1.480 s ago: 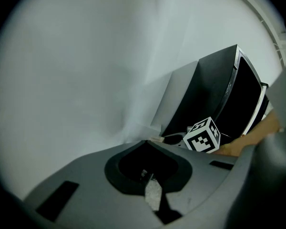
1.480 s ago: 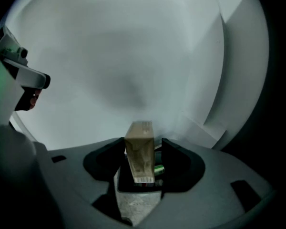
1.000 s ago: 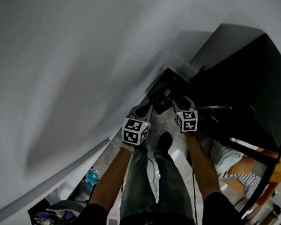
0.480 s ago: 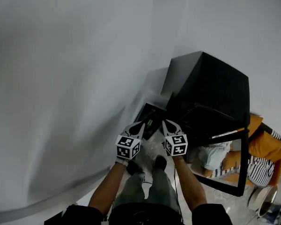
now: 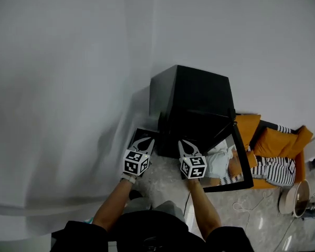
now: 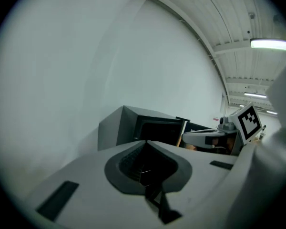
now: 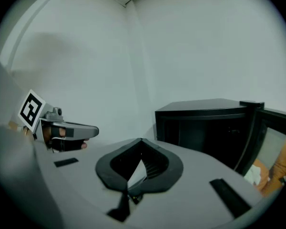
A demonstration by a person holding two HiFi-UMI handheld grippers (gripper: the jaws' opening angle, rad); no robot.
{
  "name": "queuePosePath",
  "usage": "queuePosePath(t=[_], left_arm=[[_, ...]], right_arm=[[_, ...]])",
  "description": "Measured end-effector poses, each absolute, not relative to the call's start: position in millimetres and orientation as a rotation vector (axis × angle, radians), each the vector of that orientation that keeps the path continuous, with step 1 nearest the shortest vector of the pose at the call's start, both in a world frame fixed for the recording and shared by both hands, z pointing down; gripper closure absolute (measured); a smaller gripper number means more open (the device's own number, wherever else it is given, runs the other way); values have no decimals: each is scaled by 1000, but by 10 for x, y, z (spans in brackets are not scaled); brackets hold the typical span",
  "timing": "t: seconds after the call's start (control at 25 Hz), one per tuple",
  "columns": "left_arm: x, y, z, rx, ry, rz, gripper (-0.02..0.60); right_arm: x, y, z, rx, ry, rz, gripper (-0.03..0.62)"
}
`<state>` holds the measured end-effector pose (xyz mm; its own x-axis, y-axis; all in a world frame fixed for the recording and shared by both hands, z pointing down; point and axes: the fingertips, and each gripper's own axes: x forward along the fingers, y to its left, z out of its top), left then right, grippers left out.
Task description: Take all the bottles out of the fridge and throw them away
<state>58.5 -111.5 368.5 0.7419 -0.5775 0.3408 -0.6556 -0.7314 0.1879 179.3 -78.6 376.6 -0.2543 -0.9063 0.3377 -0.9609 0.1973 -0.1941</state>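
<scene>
A black mini fridge [image 5: 199, 96] stands on the floor against the white wall. Its glass door [image 5: 240, 159] is swung open to the right. The inside is dark and no bottle shows in any view. My left gripper [image 5: 144, 139] is held shut and empty, left of the fridge front. My right gripper [image 5: 185, 142] is shut and empty just before the open front. In the left gripper view the fridge [image 6: 133, 128] lies past the closed jaws, with the right gripper [image 6: 205, 136] alongside. In the right gripper view, the fridge [image 7: 205, 123] and its door [image 7: 271, 147] are ahead.
An orange seat with striped cloth [image 5: 273, 151] sits right of the fridge door. A round pale object [image 5: 291, 198] and a thin cable [image 5: 247, 206] lie on the speckled floor at the right. A flat black box [image 5: 142, 135] lies by the wall under the left gripper.
The head view has swung, so the whole fridge with its open door has come into sight. Both grippers stay side by side and now sit lower in the frame.
</scene>
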Motion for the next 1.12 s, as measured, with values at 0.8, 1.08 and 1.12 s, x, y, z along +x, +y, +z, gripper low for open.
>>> queuePosePath(t=[0.8, 1.08, 1.12], left_arm=[[1178, 815, 3294, 2702, -880, 471, 577], [1051, 1097, 3258, 2706, -902, 468, 577], [1023, 1116, 3250, 2706, -908, 468, 577]], right_arm=[[2910, 1640, 3446, 1941, -2197, 635, 585], [2819, 1942, 3433, 1925, -2214, 622, 585], [2803, 1957, 3428, 1922, -2216, 618, 585]])
